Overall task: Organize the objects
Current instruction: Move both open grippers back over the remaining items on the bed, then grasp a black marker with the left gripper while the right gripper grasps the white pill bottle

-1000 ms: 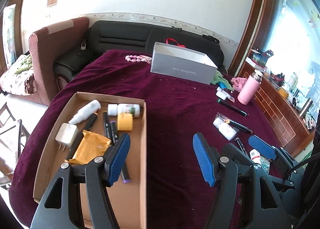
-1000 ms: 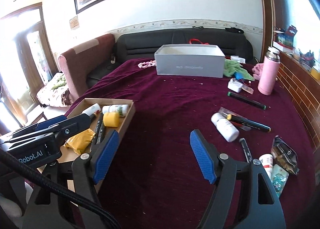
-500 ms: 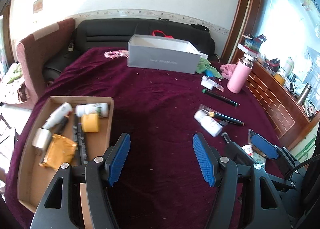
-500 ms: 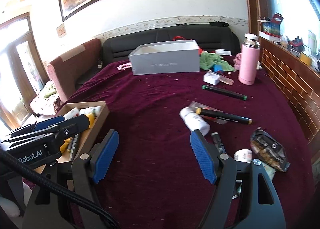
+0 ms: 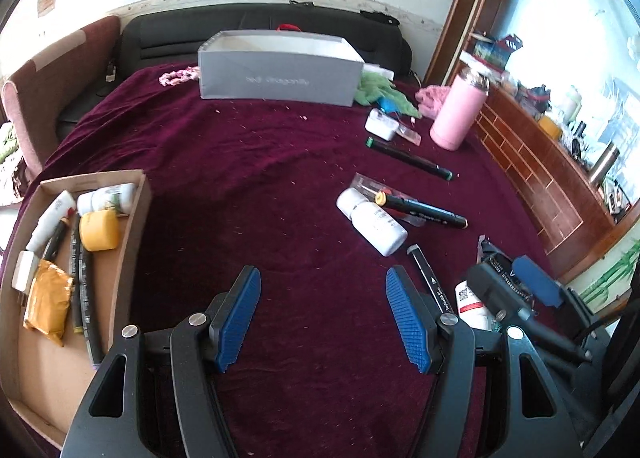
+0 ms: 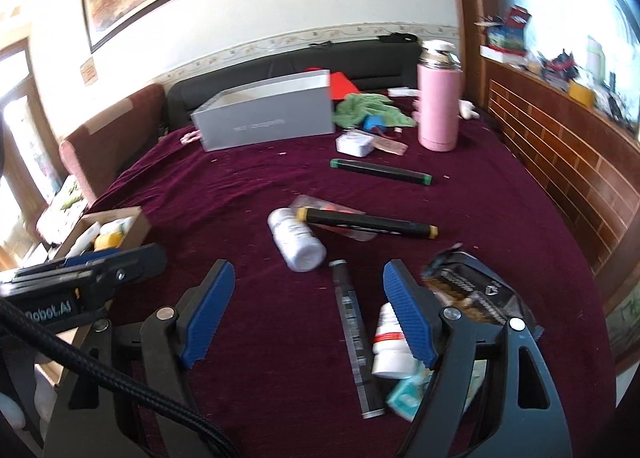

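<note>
Both tools, left (image 5: 323, 318) and right (image 6: 308, 314), gape empty above scattered markers.

Maroon cloth (image 5: 256, 162), grey box (image 5: 276, 78), pink flask (image 5: 458, 114), blue-padded jaws

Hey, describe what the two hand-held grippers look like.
Both are matte black plastic frames with silver screws. Each finger carries a ribbed blue pad. The left hand-held gripper has white lettering on its side, seen from the right wrist view, and a braided black cable runs beside it. The right hand-held gripper matches.
</note>
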The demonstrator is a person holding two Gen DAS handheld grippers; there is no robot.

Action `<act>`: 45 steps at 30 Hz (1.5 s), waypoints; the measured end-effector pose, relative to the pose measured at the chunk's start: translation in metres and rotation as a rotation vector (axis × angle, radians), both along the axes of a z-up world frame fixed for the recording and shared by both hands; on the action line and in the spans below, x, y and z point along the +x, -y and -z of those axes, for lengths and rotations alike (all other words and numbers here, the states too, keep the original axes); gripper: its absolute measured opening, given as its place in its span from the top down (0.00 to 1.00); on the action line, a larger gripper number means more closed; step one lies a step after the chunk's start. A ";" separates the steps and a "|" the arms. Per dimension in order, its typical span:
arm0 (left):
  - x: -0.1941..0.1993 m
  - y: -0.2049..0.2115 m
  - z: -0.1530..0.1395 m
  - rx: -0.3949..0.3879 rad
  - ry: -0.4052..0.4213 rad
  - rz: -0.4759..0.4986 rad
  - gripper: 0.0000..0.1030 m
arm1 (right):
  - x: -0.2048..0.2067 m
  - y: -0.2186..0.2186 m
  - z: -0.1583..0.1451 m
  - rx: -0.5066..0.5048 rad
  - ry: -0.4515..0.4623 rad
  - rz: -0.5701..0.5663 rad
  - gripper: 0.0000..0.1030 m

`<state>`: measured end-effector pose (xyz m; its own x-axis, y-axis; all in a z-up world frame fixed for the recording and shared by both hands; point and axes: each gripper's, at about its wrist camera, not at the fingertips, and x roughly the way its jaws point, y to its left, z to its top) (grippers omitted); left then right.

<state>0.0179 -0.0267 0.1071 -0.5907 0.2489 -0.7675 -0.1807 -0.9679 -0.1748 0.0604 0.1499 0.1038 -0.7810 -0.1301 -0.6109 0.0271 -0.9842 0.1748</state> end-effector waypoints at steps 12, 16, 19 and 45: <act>-0.023 -0.061 0.025 -0.055 0.048 0.040 0.43 | -0.011 -0.081 0.016 -0.139 0.038 0.149 0.25; -0.026 -0.082 0.034 -0.061 0.063 0.066 0.43 | -0.011 -0.104 0.024 -0.191 0.052 0.202 0.25; -0.024 -0.100 0.040 -0.075 0.065 0.093 0.43 | -0.013 -0.110 0.030 -0.204 0.068 0.217 0.25; 0.004 -0.122 0.075 -0.196 0.069 0.273 0.90 | -0.007 -0.107 0.033 -0.242 0.057 0.187 0.25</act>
<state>0.0214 0.0955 0.0323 -0.4680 0.2339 -0.8522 -0.4316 -0.9020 -0.0106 0.0530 0.2570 0.0712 -0.7706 -0.1341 -0.6231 -0.1675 -0.9007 0.4009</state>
